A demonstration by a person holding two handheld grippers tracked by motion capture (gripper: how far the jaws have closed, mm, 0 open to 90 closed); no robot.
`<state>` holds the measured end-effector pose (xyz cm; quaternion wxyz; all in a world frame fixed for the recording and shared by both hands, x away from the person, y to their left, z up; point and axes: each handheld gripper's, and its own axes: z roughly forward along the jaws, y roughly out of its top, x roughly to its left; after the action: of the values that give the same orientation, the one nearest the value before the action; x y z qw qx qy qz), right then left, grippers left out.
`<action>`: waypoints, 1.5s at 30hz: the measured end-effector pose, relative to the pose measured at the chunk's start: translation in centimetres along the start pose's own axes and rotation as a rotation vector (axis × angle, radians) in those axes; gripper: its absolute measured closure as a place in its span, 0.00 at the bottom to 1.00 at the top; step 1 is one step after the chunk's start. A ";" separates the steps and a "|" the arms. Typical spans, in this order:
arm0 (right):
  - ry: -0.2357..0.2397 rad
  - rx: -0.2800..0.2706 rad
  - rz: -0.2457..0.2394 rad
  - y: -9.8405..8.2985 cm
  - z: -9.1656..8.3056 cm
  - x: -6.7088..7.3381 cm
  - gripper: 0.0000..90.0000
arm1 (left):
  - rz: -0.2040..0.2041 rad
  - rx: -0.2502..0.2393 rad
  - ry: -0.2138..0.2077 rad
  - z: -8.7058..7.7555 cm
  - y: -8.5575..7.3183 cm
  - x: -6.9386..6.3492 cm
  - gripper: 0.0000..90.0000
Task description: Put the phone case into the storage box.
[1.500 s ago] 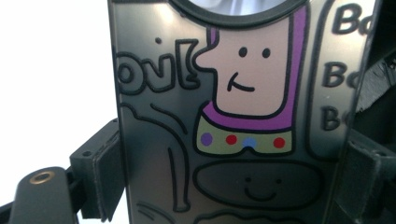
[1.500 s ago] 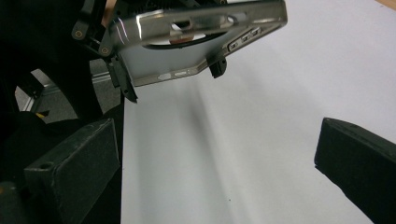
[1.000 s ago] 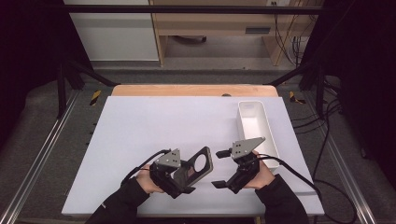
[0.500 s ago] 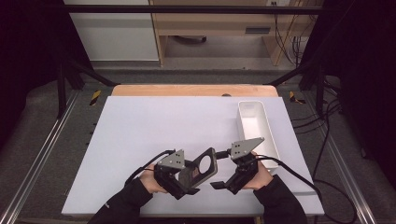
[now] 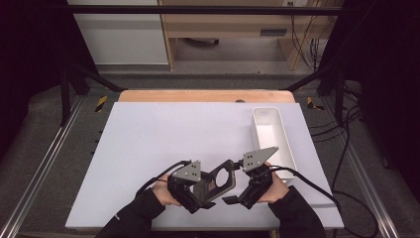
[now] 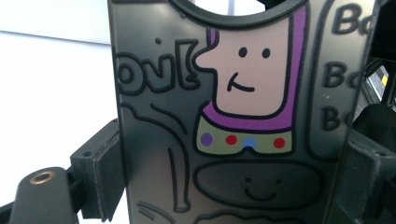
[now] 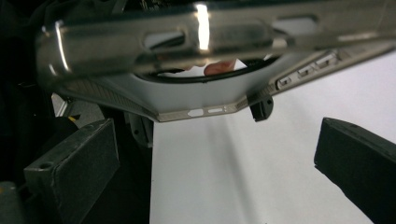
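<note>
We see a dark, translucent phone case [image 6: 233,121] pinched between the jaws of the left gripper [image 5: 198,191], held above the near edge of the white table [image 5: 163,139], just in front of the right gripper [image 5: 250,186]. It is smoky grey with a large round camera opening and cartoon drawings in black outline: a purple-hooded face with dot eyes, a green collar with coloured dots, and a smiling oval below. In the right gripper view the case's glossy edge [image 7: 196,46], with its small slots, lies across the top of the frame, blurred and cut off; that gripper's jaws stand spread, holding nothing. The lettering is cropped: we can read only "ov" at the left and "B" at the right. A white tray [image 5: 285,148] sits at the table's right side.
</note>
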<state>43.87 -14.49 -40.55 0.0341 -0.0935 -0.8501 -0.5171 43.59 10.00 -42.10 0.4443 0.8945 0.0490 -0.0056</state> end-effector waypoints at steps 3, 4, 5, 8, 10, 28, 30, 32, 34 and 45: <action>0.006 -0.005 0.001 0.1 0.1 0.0 0.00 | -0.001 -0.007 -0.003 0.1 0.0 0.0 0.13; 0.007 -0.005 0.002 0.0 0.2 0.0 0.00 | 0.000 -0.009 -0.003 0.2 0.1 0.0 0.13; 0.007 -0.007 0.004 0.0 0.2 0.0 0.00 | -0.001 -0.010 -0.006 0.2 0.1 0.0 0.13; 0.013 -0.015 0.005 0.0 0.3 0.0 0.00 | 0.001 -0.006 -0.011 0.4 0.1 0.0 0.13; 0.015 -0.022 0.006 0.0 0.3 0.0 0.00 | 0.003 -0.006 -0.010 0.6 0.1 0.0 0.13; 0.023 -0.031 0.000 -0.1 0.6 -0.1 0.00 | 0.009 -0.017 -0.049 1.8 0.4 -0.1 0.13; 0.023 -0.031 -0.001 -0.2 0.7 -0.1 0.00 | 0.010 -0.016 -0.046 1.8 0.5 -0.1 0.13; 0.026 -0.025 -0.003 -0.2 0.8 -0.1 0.00 | 0.007 -0.017 -0.049 1.9 0.5 -0.1 0.13; 0.022 -0.022 -0.004 -0.3 0.8 -0.1 0.01 | 0.007 -0.015 -0.052 1.9 0.5 -0.1 0.13; 0.038 -0.026 -0.029 -0.3 0.8 0.1 0.12 | 0.005 -0.008 -0.053 1.9 0.4 -0.1 0.13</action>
<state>43.74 -13.92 -41.18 0.0414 -0.0717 -0.8437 -0.5304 43.62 8.20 -42.93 0.4492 0.8923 0.0350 -0.0281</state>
